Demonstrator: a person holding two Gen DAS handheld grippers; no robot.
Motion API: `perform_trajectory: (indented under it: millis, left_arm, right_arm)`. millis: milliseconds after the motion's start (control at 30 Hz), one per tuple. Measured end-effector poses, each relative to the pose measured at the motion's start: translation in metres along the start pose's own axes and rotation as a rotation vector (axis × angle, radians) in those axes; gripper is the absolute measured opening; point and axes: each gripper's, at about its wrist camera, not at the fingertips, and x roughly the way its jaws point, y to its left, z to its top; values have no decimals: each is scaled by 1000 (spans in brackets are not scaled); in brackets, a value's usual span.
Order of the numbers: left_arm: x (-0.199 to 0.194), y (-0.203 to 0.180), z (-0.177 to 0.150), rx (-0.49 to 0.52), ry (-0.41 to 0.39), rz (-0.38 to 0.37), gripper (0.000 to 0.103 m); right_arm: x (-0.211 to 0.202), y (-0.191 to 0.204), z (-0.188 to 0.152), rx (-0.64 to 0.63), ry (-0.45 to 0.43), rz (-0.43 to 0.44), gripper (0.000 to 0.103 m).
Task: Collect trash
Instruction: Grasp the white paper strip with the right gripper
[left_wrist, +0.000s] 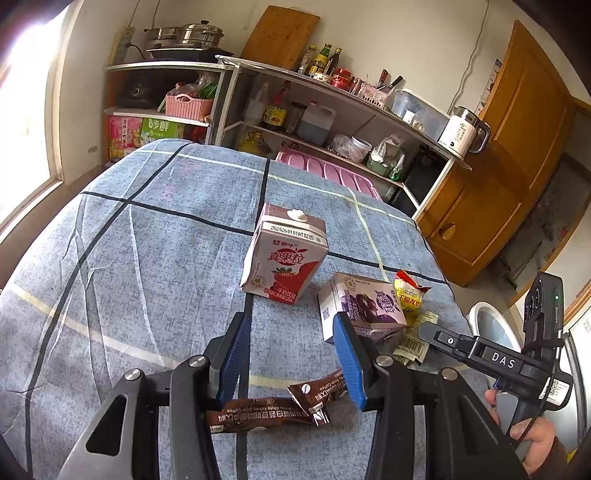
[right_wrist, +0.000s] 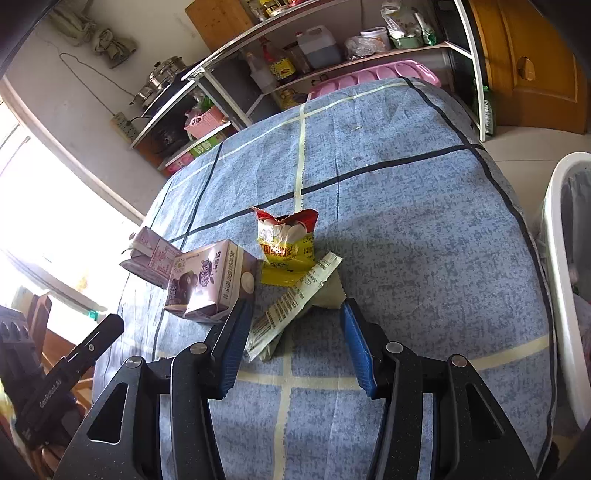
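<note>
1. While the left gripper (left_wrist: 293, 350) hangs over the blue checked table (left_wrist: 147, 258), its blue pads stand apart with nothing pressed between them; a brown coffee sachet (left_wrist: 266, 415) lies on the cloth just below them.
2. The right gripper (right_wrist: 295, 339) is likewise open; a flattened white wrapper with a barcode (right_wrist: 291, 310) lies between its pads, touched by neither as far as can be seen.
3. A pink strawberry milk carton (left_wrist: 284, 254) stands upright; a purple grape milk carton (left_wrist: 364, 306) lies on its side beside it.
4. A torn yellow snack bag (right_wrist: 286, 247) sits just beyond the wrapper; a white bin (right_wrist: 561, 266) stands off the table's right edge.
</note>
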Motion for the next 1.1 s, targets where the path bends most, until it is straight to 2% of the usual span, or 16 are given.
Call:
perform_trajectory:
  millis: [33,67,233,367,467,567,833,1100]
  left_arm:
    - [2,1,2,-1,-1,5,62]
    - [3,2,4,1,-5,9,64]
    - [16,1,13,6,9,15,65]
    - [27,-4,20,40,15,34,65]
    - [32,-7,23,53,15,42,65]
    - [38,-9,27,66,22,49,65]
    - [50,-11,36,90,11,90,65]
    - [68,-9,42,71,24,102,65]
  right_arm:
    - [0,1,2,-6,-7,-6,51]
    - [1,2,2,-11,-12,-13,51]
    - [7,5,5,-14,-15,-30,51]
    - [10,6,4,-34,-18,-69,35]
    - [8,6,4,-36,-39,-71,15]
    - [4,5,4,-34,-63,-74,10]
    - [-7,2,2,-28,-95,-36,6]
    - [-9,-4,1,-7,-97,-18,6]
